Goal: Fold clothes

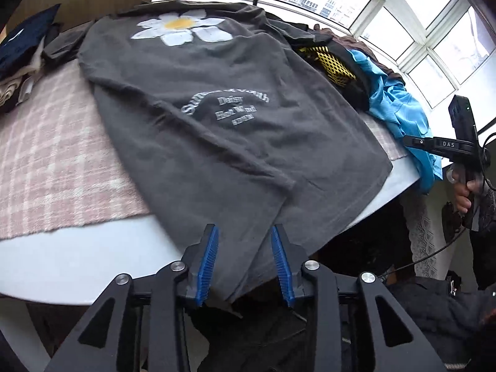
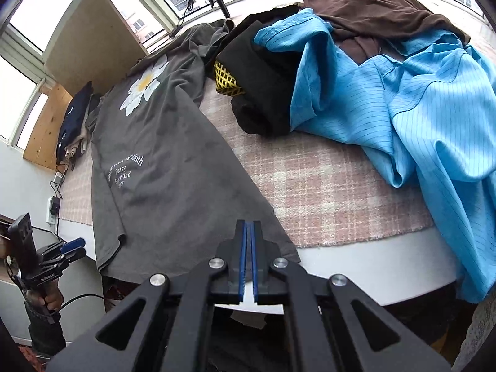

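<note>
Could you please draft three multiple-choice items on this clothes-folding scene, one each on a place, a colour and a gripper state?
1. Where does the blue striped garment lie relative to the grey daisy T-shirt, seen from the right wrist camera?
A. To its right
B. Under it
C. To its left

2. What colour is the centre of the daisy print?
A. Red
B. Yellow
C. Green

3. How does the right gripper stand?
A. Wide open
B. Shut on the blue garment
C. Shut, holding nothing

Answers: 1 A, the pile lies right of the shirt across bare plaid cloth. 2 B, yellow among white petals. 3 C, its blue pads meet with no fabric between.
</note>
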A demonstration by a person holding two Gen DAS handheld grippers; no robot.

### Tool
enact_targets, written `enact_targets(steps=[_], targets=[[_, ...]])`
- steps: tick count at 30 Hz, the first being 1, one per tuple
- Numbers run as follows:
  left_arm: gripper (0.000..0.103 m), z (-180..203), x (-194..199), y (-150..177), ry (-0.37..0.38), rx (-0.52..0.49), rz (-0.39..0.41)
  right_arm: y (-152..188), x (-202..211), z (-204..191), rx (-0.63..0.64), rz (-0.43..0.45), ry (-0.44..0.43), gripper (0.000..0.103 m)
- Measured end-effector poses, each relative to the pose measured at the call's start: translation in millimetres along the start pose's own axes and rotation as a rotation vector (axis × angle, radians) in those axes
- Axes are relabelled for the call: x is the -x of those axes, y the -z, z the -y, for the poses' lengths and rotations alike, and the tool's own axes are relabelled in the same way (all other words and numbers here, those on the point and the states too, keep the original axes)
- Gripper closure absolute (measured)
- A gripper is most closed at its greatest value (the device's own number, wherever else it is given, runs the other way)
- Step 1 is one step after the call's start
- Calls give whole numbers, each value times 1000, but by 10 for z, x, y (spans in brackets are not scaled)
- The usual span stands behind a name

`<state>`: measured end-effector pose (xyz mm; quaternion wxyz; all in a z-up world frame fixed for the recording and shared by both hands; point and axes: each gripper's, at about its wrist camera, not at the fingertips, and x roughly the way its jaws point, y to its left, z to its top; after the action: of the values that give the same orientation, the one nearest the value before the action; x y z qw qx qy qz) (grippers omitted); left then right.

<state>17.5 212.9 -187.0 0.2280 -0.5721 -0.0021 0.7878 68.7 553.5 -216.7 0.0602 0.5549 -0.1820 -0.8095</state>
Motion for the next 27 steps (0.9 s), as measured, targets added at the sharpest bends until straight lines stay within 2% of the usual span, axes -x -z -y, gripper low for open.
enact_targets(steps=[3,5,8,10,11,12,15,17,19,21,22,23,25,27], targets=[[56,309,-251,-172,-50,-66,-20,34,-74,-33,39,-36,18,97],[55,423,-422,-236,-103,-100,-50,54,-124,-24,54,-43,36,88],[55,440,-648,-298,-178,-105,-100,65,-189,8,69,-45,55,80],[69,375,-661,-316,-187,-82,-86,66,-240,32,75,-55,66,78],[80,328,-636,-319,-170,-64,-81,66,-267,44,78,-61,71,75],[97,280,-606,-322,-149,-46,-78,63,-289,54,80,-67,75,74],[99,-19,-287,-266,-91,84,-24,55,-343,66,90,-82,83,74],[99,-338,165,-86,-97,193,56,53,-369,45,104,-90,80,74],[99,-733,623,250,-147,318,129,51,-395,24,119,-99,77,74],[97,-1141,872,649,-220,440,126,49,-420,4,133,-108,74,72],[89,-1317,908,819,-267,491,103,48,-433,-7,140,-112,73,69],[89,-1489,930,983,-316,540,76,47,-446,-17,147,-116,71,67],[92,-1714,933,1168,-426,575,29,46,-472,-38,161,-125,69,66],[90,-1783,952,1173,-397,584,52,41,-497,-57,173,-131,69,66]])
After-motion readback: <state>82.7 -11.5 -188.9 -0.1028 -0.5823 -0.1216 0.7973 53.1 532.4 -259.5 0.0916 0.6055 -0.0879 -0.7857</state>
